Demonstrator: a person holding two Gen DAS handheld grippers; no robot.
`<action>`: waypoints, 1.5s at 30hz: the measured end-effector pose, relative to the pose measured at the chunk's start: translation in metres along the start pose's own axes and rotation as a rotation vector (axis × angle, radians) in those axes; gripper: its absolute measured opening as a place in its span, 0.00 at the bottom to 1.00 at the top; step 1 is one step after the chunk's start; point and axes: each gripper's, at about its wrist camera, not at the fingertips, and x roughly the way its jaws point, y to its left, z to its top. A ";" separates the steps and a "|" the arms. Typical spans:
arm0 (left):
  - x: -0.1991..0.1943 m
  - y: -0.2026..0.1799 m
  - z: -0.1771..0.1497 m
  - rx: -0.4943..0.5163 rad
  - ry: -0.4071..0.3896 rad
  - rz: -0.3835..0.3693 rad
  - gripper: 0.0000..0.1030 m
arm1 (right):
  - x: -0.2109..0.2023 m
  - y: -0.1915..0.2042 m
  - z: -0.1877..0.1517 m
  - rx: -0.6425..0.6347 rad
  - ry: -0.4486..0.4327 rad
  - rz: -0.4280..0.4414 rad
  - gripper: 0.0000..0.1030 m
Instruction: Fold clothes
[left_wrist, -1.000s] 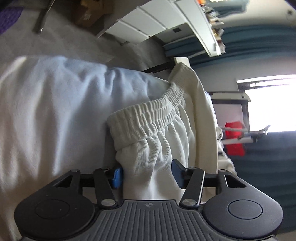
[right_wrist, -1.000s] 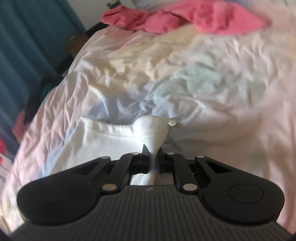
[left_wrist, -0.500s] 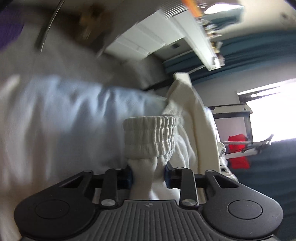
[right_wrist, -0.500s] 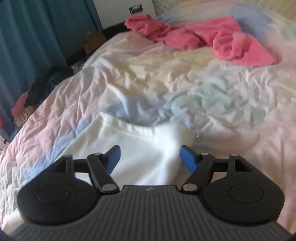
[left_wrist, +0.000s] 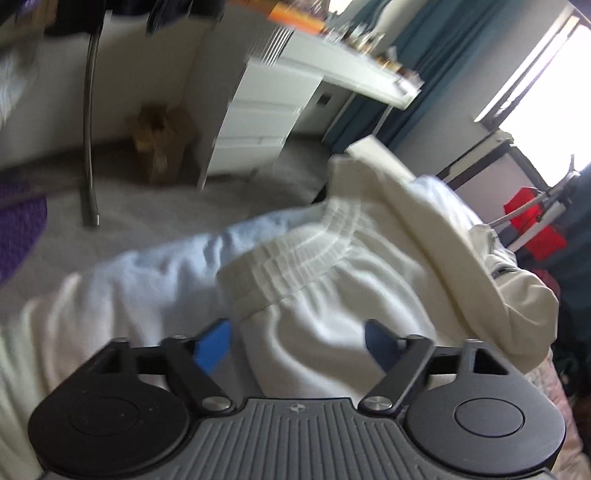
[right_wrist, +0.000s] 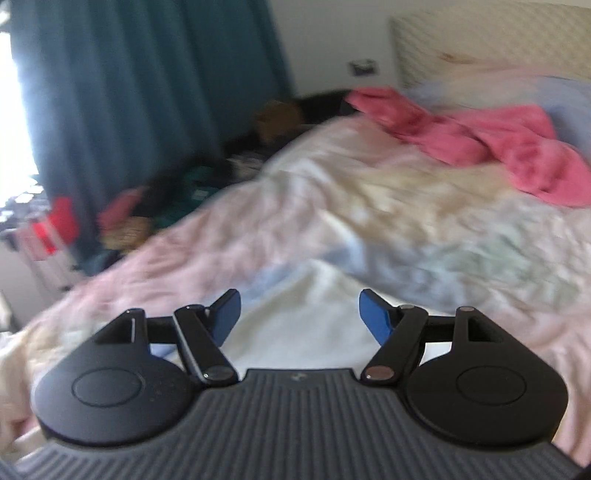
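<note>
White sweatpants (left_wrist: 317, 295) with a ribbed elastic waistband (left_wrist: 310, 240) lie on the bed in the left wrist view. My left gripper (left_wrist: 299, 339) is open, its blue pads on either side of the cloth just below the waistband, not pinching it. A cream garment (left_wrist: 461, 258) lies behind the pants. In the right wrist view my right gripper (right_wrist: 299, 314) is open and empty, raised above the white garment (right_wrist: 306, 325) lying on the pastel bedsheet (right_wrist: 443, 240).
A pink garment (right_wrist: 480, 144) lies at the head of the bed. A white drawer unit (left_wrist: 258, 118) and a brown bag (left_wrist: 162, 140) stand on the floor beyond the bed edge. Teal curtains (right_wrist: 147, 92) and a clothes pile (right_wrist: 147, 206) are at the left.
My left gripper, shut on the pants half a second ago, has opened. My right gripper, shut on the cloth one second ago, opened and has lifted away and turned left.
</note>
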 end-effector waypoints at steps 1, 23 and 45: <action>-0.008 -0.001 -0.003 0.016 -0.013 -0.016 0.83 | -0.005 0.008 -0.001 -0.005 -0.002 0.047 0.71; 0.112 -0.423 -0.152 0.760 -0.245 -0.253 0.95 | -0.001 0.114 -0.065 -0.066 0.207 0.423 0.72; 0.331 -0.544 -0.162 0.913 -0.190 0.130 0.02 | 0.111 0.105 -0.099 0.100 0.256 0.358 0.71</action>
